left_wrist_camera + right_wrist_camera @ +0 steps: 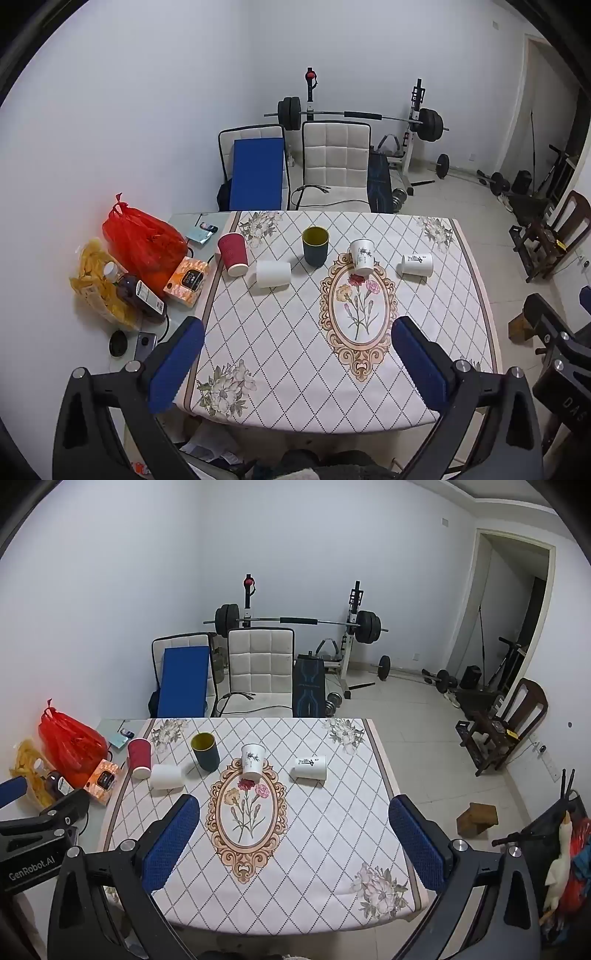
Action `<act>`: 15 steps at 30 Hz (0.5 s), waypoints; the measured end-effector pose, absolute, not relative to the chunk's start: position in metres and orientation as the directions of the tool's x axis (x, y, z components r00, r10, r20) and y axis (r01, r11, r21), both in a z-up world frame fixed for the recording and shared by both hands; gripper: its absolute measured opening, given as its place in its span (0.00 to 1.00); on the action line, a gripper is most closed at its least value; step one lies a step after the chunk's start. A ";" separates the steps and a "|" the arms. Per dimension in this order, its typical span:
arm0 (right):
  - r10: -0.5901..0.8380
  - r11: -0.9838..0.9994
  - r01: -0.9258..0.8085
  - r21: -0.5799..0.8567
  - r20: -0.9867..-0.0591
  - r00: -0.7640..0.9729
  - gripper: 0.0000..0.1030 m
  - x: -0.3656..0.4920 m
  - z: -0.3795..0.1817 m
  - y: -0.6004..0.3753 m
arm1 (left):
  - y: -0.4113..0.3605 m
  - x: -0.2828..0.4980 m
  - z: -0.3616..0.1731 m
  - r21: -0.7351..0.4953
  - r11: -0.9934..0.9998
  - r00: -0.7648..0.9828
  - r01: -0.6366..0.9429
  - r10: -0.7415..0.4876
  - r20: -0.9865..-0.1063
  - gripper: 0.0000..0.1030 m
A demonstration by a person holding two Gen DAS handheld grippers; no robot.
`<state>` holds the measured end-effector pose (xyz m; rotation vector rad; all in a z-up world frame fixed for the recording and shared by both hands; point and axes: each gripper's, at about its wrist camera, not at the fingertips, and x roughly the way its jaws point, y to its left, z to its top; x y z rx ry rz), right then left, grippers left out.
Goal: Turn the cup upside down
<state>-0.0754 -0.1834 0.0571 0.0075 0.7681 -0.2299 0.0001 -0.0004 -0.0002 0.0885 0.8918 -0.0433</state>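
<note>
Several cups stand or lie on the patterned tablecloth [295, 332]. A dark cup with a yellow inside [315, 246] [205, 751] stands upright, mouth up. A red paper cup [232, 254] [140, 757] stands upside down. A plain white cup [273, 274] [167, 776] lies on its side. A white cup with a leaf print [361, 256] [253, 762] stands upside down. A white cup with a black character [417, 263] [310, 768] lies on its side. My left gripper [297, 363] and right gripper [293, 840] are both open and empty, held over the table's near edge, well short of the cups.
A red plastic bag [144, 240], a bag of chips [99, 280], a dark bottle [138, 291] and an orange box [186, 277] crowd the table's left side. Two white chairs [334, 162] stand behind the table. A barbell rack [362, 118] stands against the back wall.
</note>
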 end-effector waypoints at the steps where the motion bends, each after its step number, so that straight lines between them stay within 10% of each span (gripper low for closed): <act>1: -0.204 0.975 0.208 -0.079 -0.690 0.695 1.00 -0.075 0.057 -0.183 | 0.000 0.000 0.000 0.060 0.995 0.625 0.074 0.001 -0.781 1.00; 15: -0.186 0.977 0.207 -0.053 -0.689 0.701 1.00 -0.076 0.055 -0.180 | 0.000 -0.003 0.004 0.045 0.996 0.628 0.078 -0.014 -0.778 1.00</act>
